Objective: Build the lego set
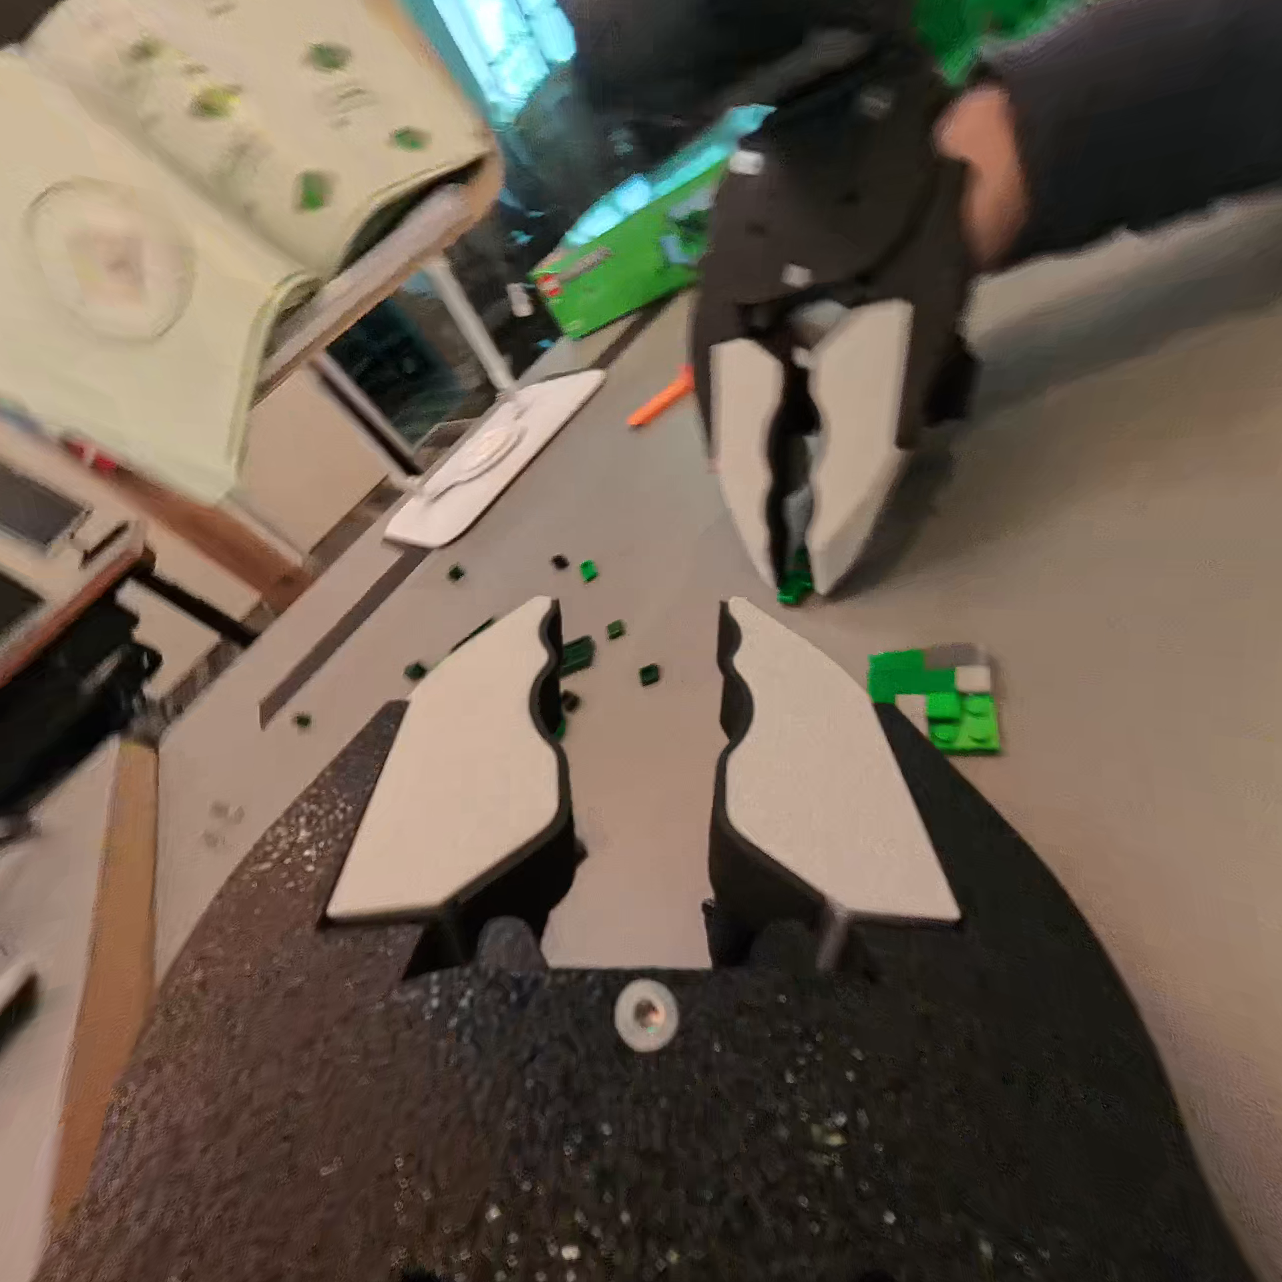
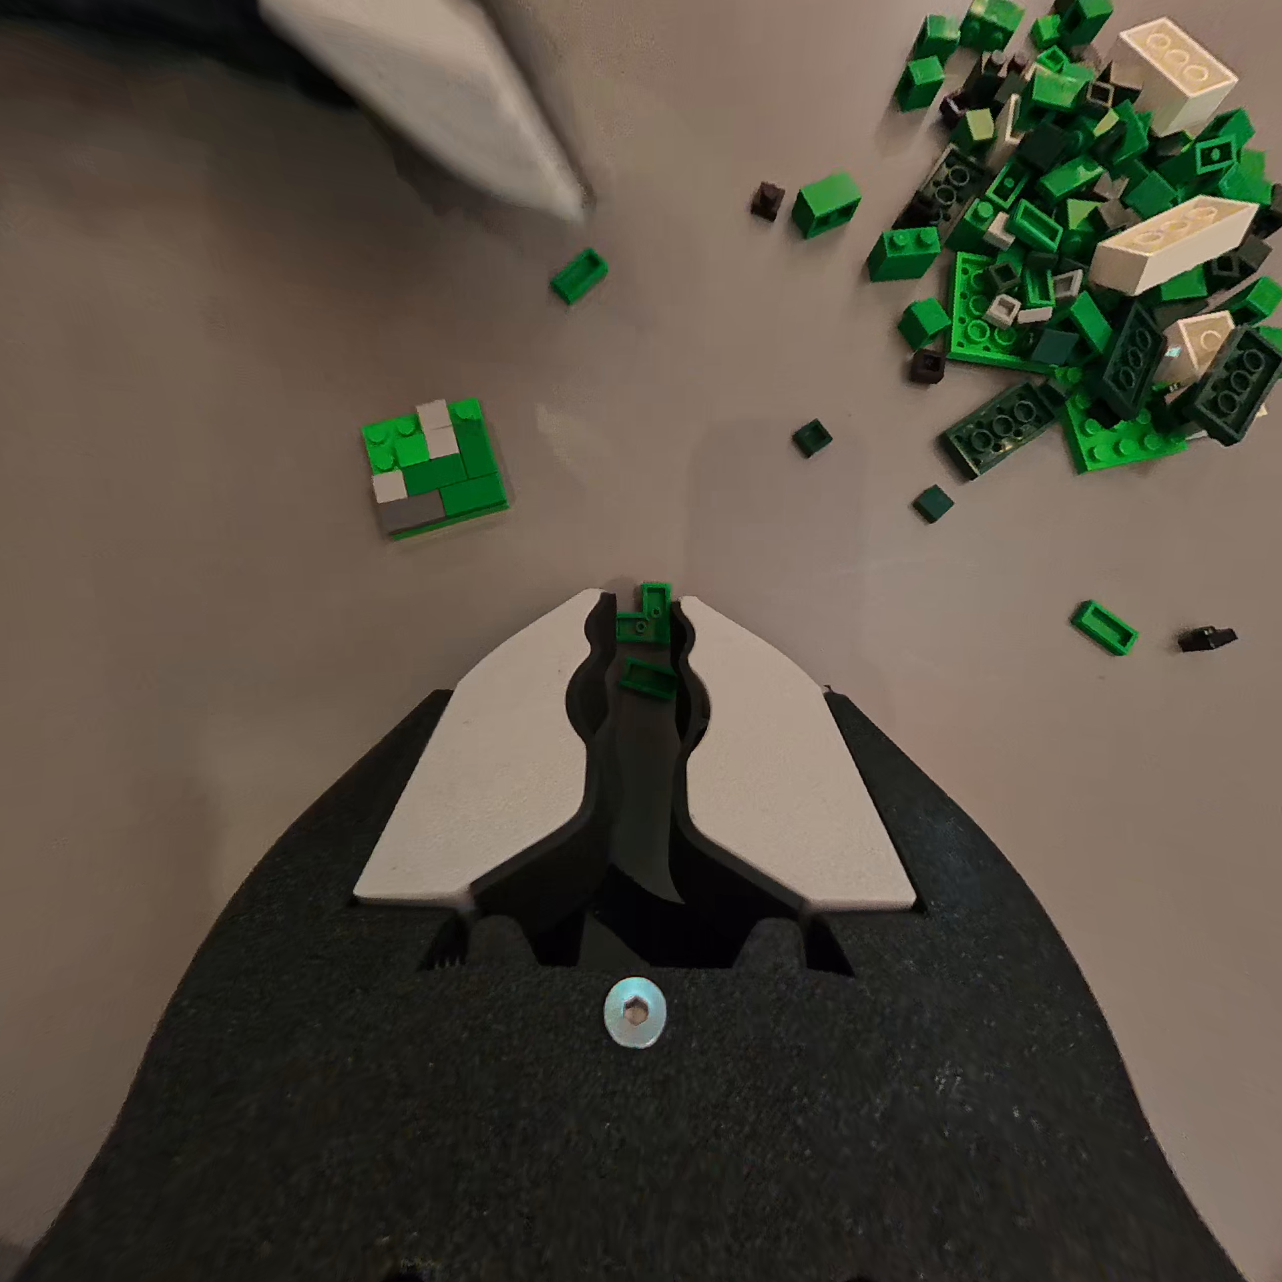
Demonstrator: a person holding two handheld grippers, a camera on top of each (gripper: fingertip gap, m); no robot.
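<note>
Closest to the lens, the right gripper [image 2: 644,610] pinches a small green L-shaped piece [image 2: 645,617] at its tips, jaws nearly together; a second small green piece [image 2: 646,676] sits deeper in the gap. Ahead and left of those tips lies the small green-and-grey assembly [image 2: 436,468], seemingly only an early layer. Ahead and right, the loose brick pile [image 2: 1096,243] looks barely used, so most of the build remains. The left gripper [image 1: 638,624] hangs wide apart and empty above the table [image 1: 1075,485].
</note>
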